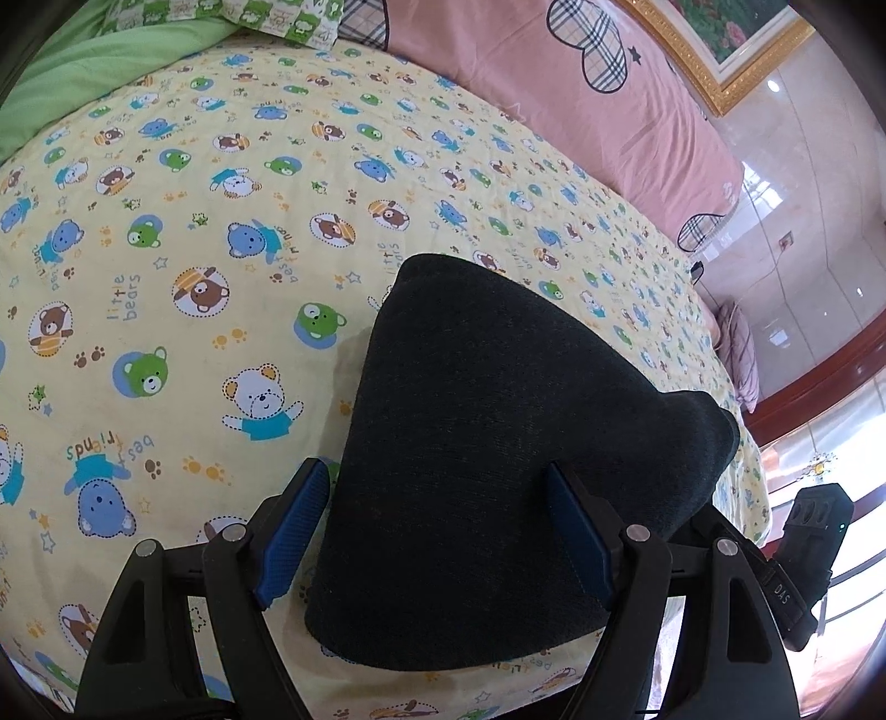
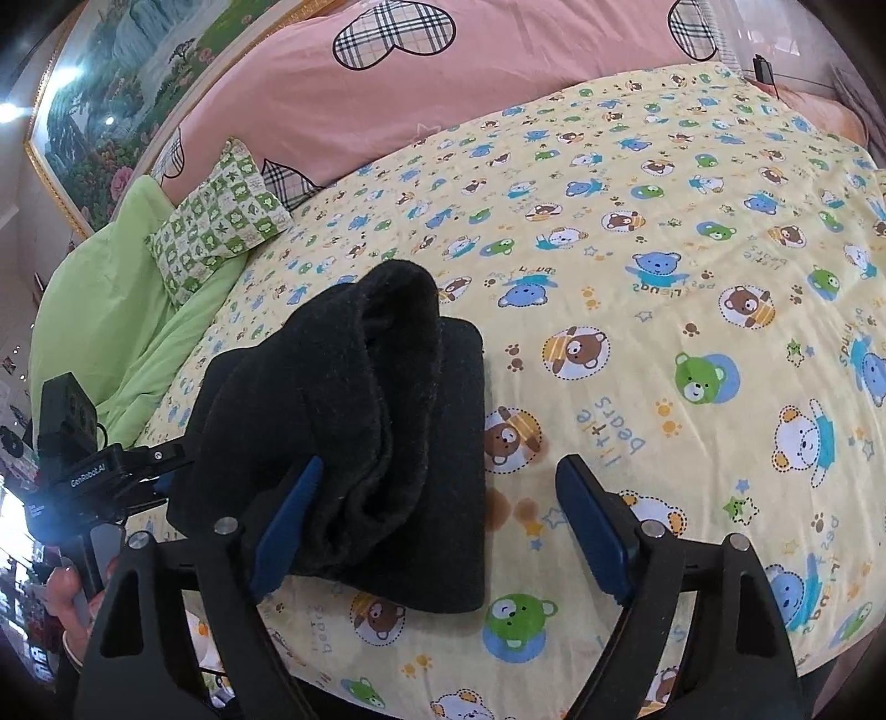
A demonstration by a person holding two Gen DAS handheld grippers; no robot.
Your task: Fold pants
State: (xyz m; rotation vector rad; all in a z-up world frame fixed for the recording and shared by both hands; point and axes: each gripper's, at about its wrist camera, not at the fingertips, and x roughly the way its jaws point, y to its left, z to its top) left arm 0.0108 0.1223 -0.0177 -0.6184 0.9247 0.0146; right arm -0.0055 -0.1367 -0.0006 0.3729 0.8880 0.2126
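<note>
The black pants [image 1: 498,443] lie folded into a compact bundle on the yellow bear-print sheet [image 1: 166,249]. My left gripper [image 1: 437,526] is open, its blue fingers straddling the near end of the bundle. In the right wrist view the pants [image 2: 376,443] show a thick rolled upper layer on a flat lower layer. My right gripper [image 2: 437,526] is open over the bundle's right edge, with its left finger [image 2: 288,520] against the fabric and its right finger over bare sheet. The left gripper [image 2: 105,476] shows at the bundle's far left side.
A pink quilt with plaid hearts [image 2: 443,83] lies along the back of the bed. A green checked pillow [image 2: 221,216] and a green blanket [image 2: 111,304] lie at the left. The sheet [image 2: 664,332] stretches wide to the right. A framed painting [image 1: 731,39] hangs on the wall.
</note>
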